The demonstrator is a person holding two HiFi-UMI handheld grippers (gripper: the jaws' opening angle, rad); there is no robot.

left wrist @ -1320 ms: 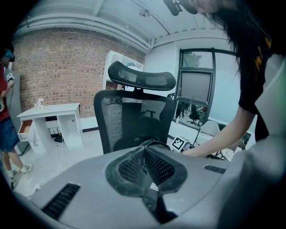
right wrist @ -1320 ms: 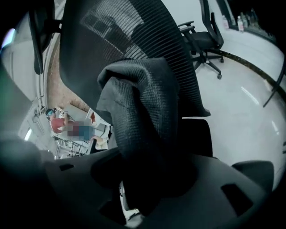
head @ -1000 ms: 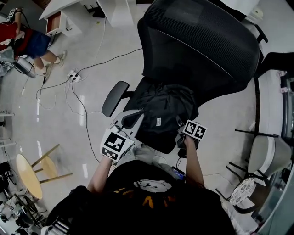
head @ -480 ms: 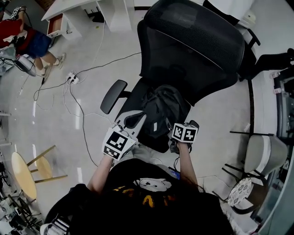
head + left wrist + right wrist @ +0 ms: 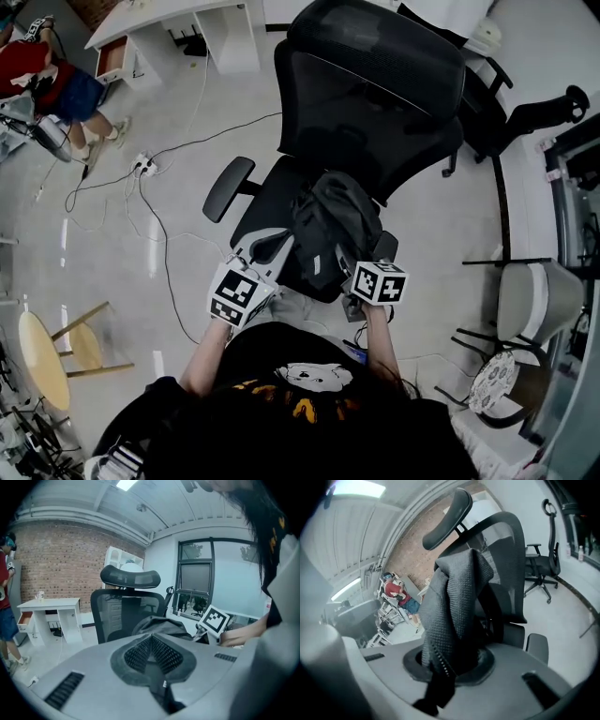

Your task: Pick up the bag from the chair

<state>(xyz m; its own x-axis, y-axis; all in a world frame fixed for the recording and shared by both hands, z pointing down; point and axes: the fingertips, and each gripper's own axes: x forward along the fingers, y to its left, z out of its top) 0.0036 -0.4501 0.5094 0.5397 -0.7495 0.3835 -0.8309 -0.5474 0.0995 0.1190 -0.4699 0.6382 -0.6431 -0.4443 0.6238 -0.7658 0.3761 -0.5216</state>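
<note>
Room: pale floor [image 5: 112, 244], cables [image 5: 164, 234] at 10 o'clock, desk [image 5: 178, 19] beyond.
Bag: bag [image 5: 333, 220] bunched over the chair [image 5: 375, 84] seat, 12 o'clock from the person.
Right gripper [image 5: 450, 667]: clenched on a fold of bag cloth.
Left gripper [image 5: 152, 651]: jaws pressed together, nothing between; 8 o'clock of bag.
Risk: single-fold hold, so weight may drag the cloth free; a strap may snag the armrest [image 5: 228, 187].

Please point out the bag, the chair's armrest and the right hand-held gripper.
bag [image 5: 337, 220], head view, upper fabric.
armrest [image 5: 228, 187], head view, pad middle.
right hand-held gripper [image 5: 449, 663], right gripper view, between its jaws.
</note>
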